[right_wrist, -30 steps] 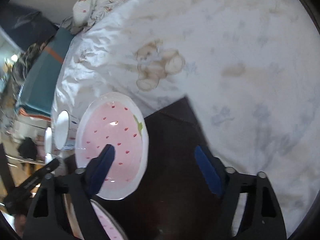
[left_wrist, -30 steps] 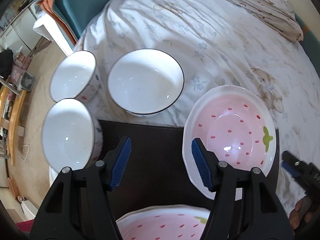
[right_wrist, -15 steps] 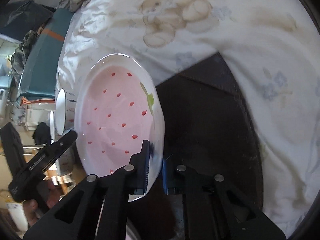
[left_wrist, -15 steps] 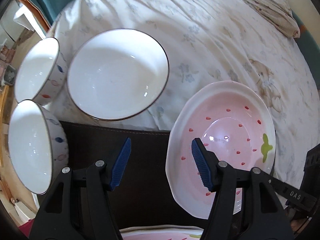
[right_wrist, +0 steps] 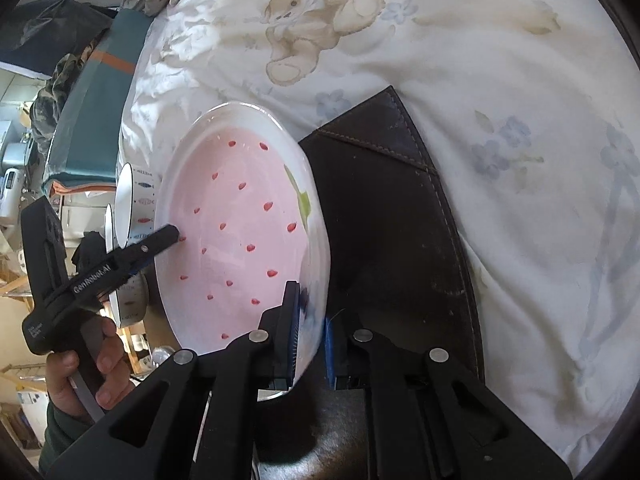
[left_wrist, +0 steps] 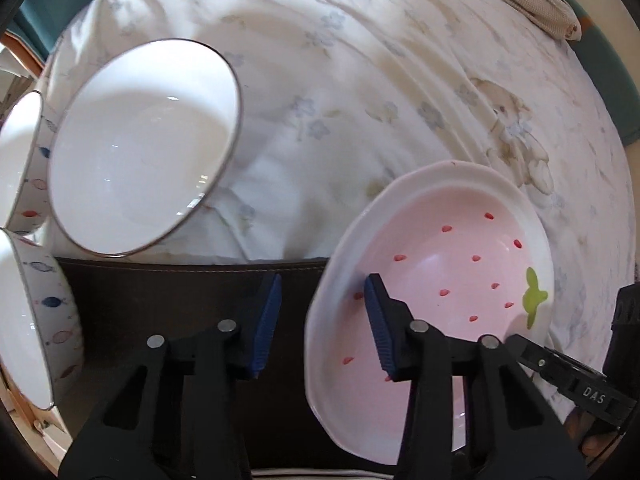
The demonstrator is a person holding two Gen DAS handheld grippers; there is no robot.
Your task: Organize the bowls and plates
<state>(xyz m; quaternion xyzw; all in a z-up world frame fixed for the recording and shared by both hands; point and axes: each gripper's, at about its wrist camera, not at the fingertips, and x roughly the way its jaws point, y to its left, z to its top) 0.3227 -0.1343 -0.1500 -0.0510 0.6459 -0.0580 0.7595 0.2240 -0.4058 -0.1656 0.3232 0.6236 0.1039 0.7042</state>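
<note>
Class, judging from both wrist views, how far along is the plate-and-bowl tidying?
Done: nothing visibly stacked. In hand: the right gripper pinches the pink strawberry-patterned plate's rim; the left gripper, jaws closing, straddles the opposite rim. Left: the large white dark-rimmed bowl and two fish-patterned bowls sit separate.

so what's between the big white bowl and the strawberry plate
Left wrist view: only rumpled flower-print bedsheet lies between the big white bowl and the strawberry plate, plus the dark mat's top edge lower down.

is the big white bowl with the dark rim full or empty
Empty: the left wrist view shows the white bowl with a bare, glossy inside.
</note>
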